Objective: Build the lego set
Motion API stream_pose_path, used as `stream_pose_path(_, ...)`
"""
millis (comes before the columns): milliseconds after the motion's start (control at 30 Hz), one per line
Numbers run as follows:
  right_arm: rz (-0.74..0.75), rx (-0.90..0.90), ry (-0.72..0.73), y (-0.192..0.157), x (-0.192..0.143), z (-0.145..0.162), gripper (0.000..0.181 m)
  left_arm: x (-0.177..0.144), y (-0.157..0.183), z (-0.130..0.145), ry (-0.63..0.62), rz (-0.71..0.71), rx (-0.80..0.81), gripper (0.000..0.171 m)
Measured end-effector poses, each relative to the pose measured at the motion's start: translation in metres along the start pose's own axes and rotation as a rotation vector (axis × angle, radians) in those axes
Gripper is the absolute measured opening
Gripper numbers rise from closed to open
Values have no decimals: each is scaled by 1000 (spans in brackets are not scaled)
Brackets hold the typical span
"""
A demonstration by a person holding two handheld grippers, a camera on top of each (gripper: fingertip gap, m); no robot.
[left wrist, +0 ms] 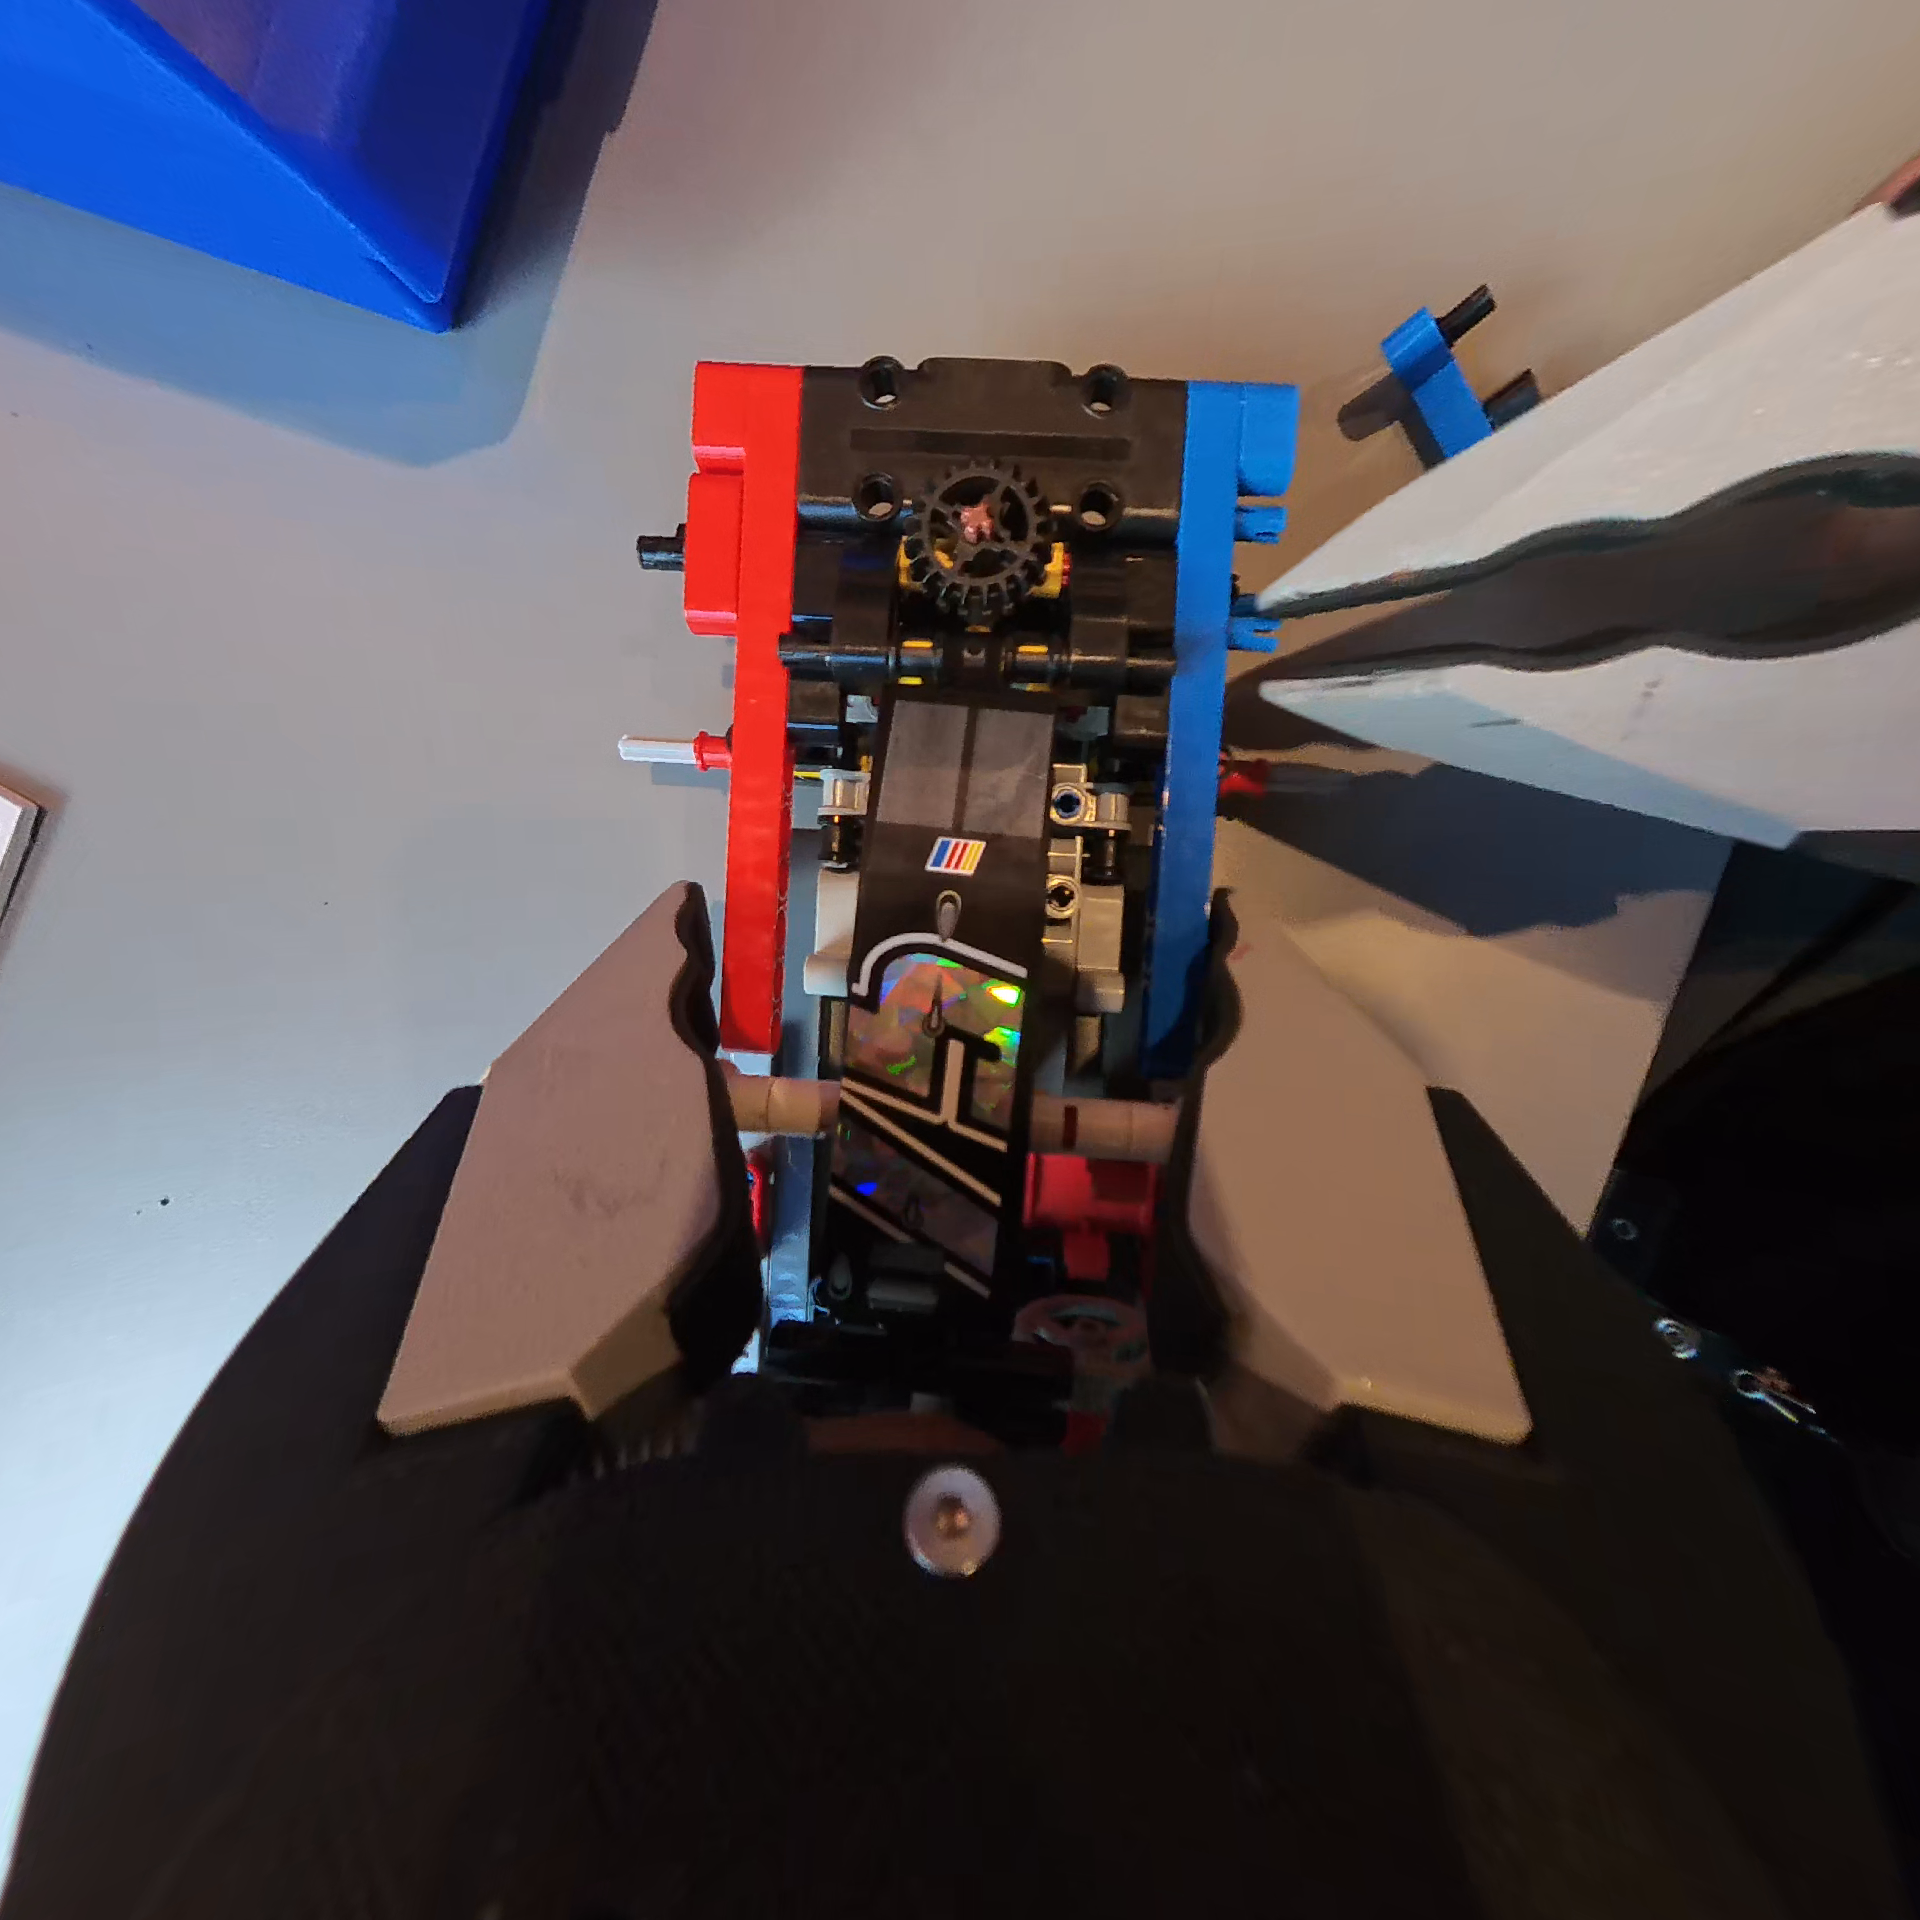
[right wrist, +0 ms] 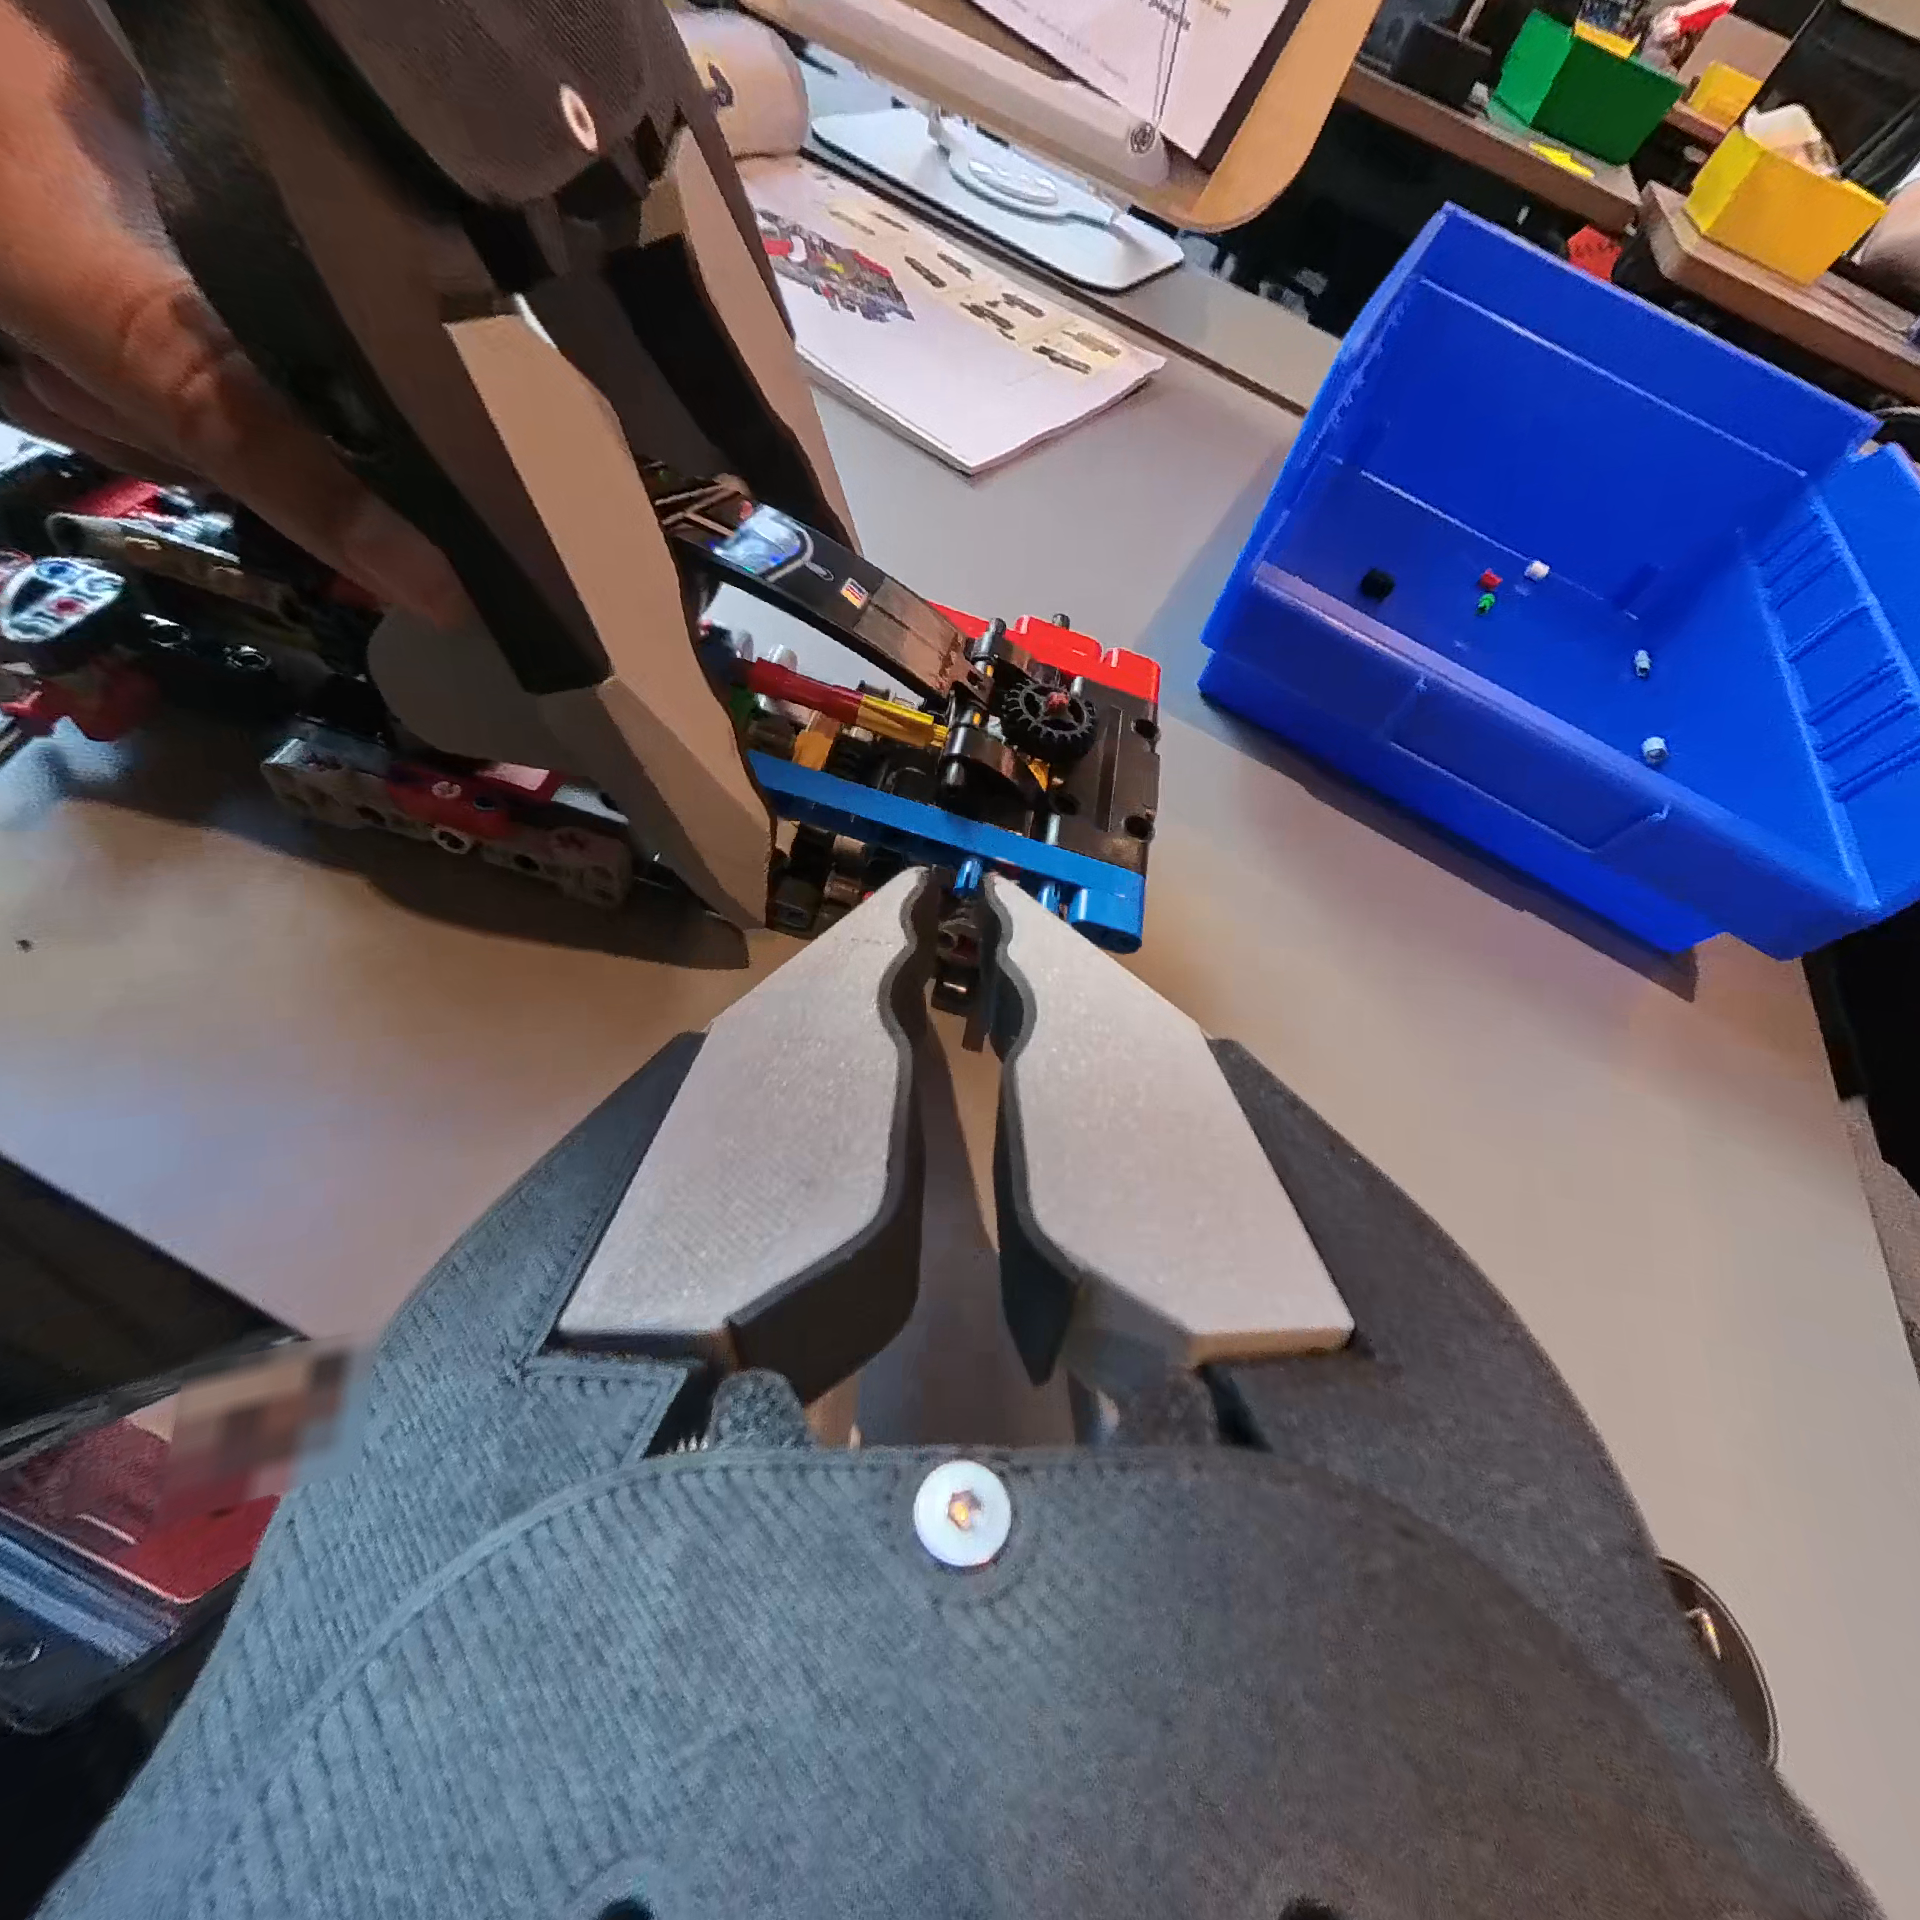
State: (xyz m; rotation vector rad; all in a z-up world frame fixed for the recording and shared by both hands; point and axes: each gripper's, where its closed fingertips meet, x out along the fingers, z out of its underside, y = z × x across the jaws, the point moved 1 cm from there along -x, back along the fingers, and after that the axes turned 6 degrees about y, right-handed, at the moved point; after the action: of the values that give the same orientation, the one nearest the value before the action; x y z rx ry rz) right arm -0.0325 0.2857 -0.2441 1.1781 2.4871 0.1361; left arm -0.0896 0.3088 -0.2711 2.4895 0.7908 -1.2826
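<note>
My left gripper (left wrist: 956,914) is shut on the lego car model (left wrist: 966,665), one finger on its red side beam (left wrist: 753,810) and one on its blue side beam (left wrist: 1184,790). The model has a black gear (left wrist: 977,540) and a black stickered panel. In the right wrist view the model (right wrist: 1039,748) rests low on the table under a left finger (right wrist: 665,727). My right gripper (right wrist: 951,894) is closed on a small blue pin (right wrist: 966,875) that sticks out of the blue beam (right wrist: 935,831). Its fingers (left wrist: 1621,675) reach in from the right.
A loose blue piece with black pins (left wrist: 1439,379) lies beyond the model. A blue bin (right wrist: 1455,769) with a few small parts stands right. An instruction booklet (right wrist: 966,343) lies behind. Other lego assemblies (right wrist: 447,810) sit left. Green and yellow bins stand far back.
</note>
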Motion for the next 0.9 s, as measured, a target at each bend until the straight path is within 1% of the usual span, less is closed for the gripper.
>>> stream_pose_path(67,10,10,-27,0,3,4,4,0,0,0,0,-4,7,91)
stream_pose_path(167,30,17,-20,1,3,3,0,1,0,0,8,-6,14,91)
stream_pose_path(433,58,-18,-17,1,2,3,0,0,0,0,20,1,10,92)
stream_pose_path(900,51,-16,6,3,1,0,0,1,1,-1,24,4,6,93)
